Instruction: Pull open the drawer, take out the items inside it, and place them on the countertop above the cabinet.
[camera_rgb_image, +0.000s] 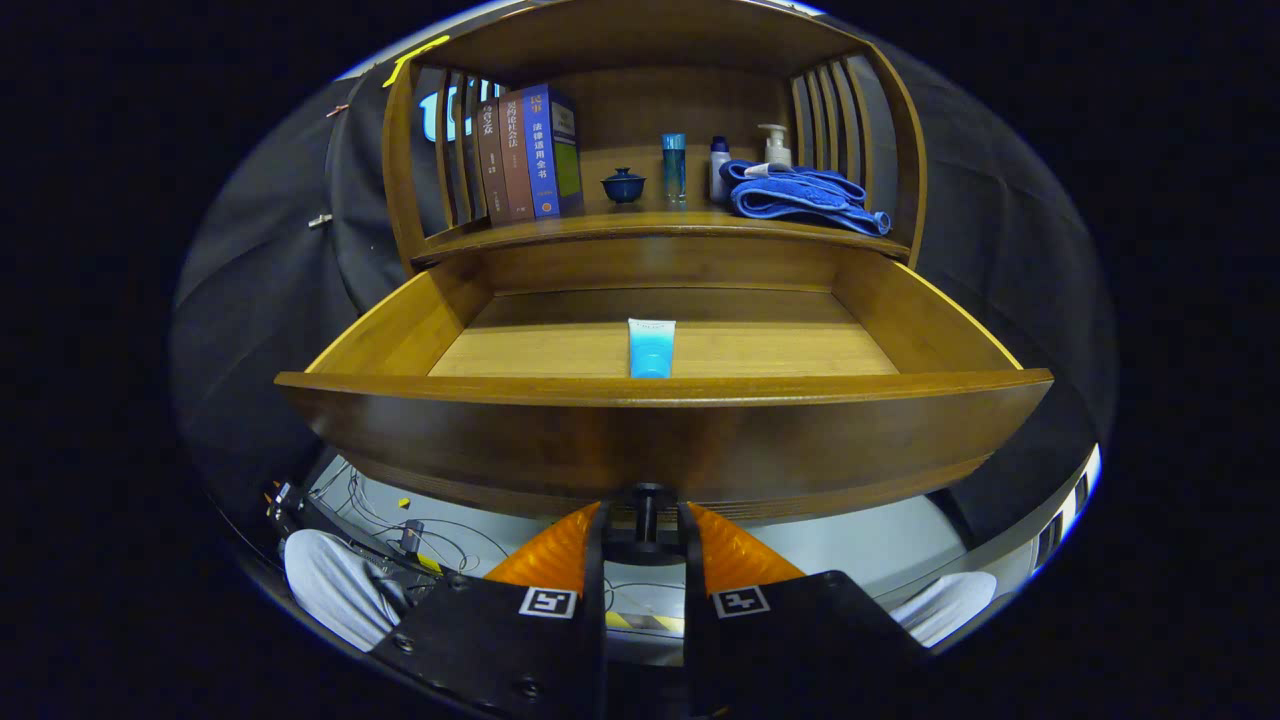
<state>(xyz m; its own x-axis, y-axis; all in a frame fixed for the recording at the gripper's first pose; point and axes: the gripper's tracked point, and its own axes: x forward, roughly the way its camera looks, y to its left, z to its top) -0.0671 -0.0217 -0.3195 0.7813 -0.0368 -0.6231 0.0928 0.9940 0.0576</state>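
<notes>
Gripper (645, 520) clamped on knob (647, 505) under drawer (660, 430) front. Drawer pulled open; tube (651, 347) flat on its floor, beyond fingers. Countertop (640, 226) above holds books (530, 155), towel (800, 195).

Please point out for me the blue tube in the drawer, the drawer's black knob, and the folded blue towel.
Light-blue plastic tube (651, 349), gripper view: middle of its body.
Black round drawer knob (648, 510), gripper view: its stem, between the orange fingers (548, 555).
Folded blue towel (800, 196), gripper view: its upper fold, on the countertop.
</notes>
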